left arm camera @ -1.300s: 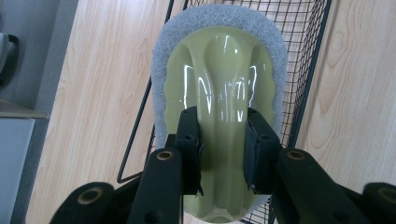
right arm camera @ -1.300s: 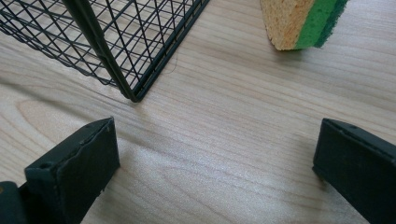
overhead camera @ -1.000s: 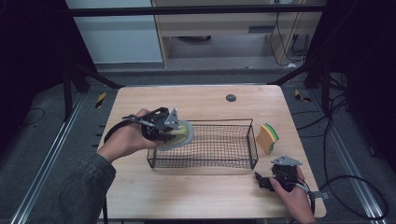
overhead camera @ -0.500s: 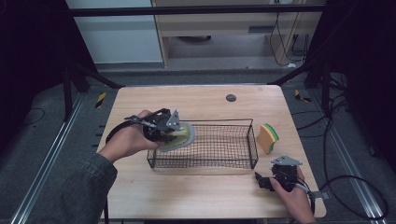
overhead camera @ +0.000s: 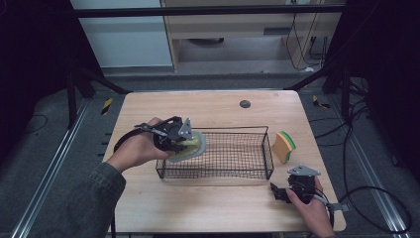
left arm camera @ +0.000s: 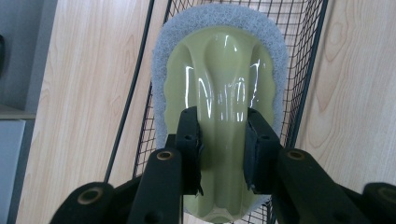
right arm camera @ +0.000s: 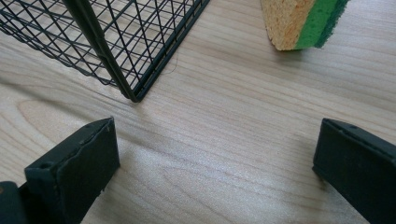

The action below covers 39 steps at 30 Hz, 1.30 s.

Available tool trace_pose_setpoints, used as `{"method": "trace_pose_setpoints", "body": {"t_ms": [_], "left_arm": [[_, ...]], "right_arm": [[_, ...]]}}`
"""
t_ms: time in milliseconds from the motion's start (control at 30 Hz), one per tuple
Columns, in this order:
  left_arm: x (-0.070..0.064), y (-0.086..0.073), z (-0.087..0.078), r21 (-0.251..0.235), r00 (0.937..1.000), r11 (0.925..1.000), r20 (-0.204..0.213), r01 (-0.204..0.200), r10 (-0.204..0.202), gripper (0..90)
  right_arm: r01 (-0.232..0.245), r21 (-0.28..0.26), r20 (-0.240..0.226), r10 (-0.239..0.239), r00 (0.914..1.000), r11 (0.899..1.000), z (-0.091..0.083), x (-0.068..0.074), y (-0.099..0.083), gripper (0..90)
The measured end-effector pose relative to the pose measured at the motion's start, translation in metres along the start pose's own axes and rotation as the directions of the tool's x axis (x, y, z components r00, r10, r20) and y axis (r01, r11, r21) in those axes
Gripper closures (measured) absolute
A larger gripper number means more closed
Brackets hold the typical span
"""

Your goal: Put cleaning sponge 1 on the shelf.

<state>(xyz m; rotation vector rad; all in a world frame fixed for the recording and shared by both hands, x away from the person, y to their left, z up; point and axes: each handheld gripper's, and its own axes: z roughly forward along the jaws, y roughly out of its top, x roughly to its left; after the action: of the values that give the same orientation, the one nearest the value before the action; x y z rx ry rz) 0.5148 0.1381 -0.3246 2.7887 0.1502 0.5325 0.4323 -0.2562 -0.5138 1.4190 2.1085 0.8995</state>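
My left gripper (left arm camera: pixel 223 154) clamps the raised ridge of a pale green scrubber (left arm camera: pixel 219 88), one finger (left arm camera: pixel 189 154) on each flank, its grey pad rimming the far end. The scrubber hangs over the left end of the wire basket (overhead camera: pixel 242 171), apparently above the rim. My right gripper (right arm camera: pixel 215 163) rests on the table (right arm camera: pixel 233 116), jaws wide apart and empty; beyond its fingers stands a yellow-green sponge (right arm camera: pixel 301 21), just beside the basket's corner.

left tongs (left arm camera: pixel 222 144): black jaws, brass-ringed screw holes | right tongs (overhead camera: pixel 292 191): black, grey three-cornered plate, trailing cable | left sleeve (overhead camera: pixel 81 206): grey-green
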Motion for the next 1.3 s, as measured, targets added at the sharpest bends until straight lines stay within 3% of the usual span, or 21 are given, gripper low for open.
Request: {"method": "trace_pose_setpoints", "body": {"t_ms": [833, 1300], "left_arm": [[0.001, -0.011, 0.023, 0.066, 0.9995, 0.9977, 0.030, -0.016, 0.014, 70.2], [-0.001, -0.013, 0.031, 0.074, 0.9987, 0.9972, 0.051, -0.008, 0.004, 70.2]], "right_arm": [[0.000, 0.000, -0.001, 0.000, 1.0000, 1.000, 0.000, 0.000, 0.000, 0.5], [0.002, -0.001, 0.000, -0.002, 1.0000, 1.000, 0.000, 0.000, 0.000, 0.5]]}}
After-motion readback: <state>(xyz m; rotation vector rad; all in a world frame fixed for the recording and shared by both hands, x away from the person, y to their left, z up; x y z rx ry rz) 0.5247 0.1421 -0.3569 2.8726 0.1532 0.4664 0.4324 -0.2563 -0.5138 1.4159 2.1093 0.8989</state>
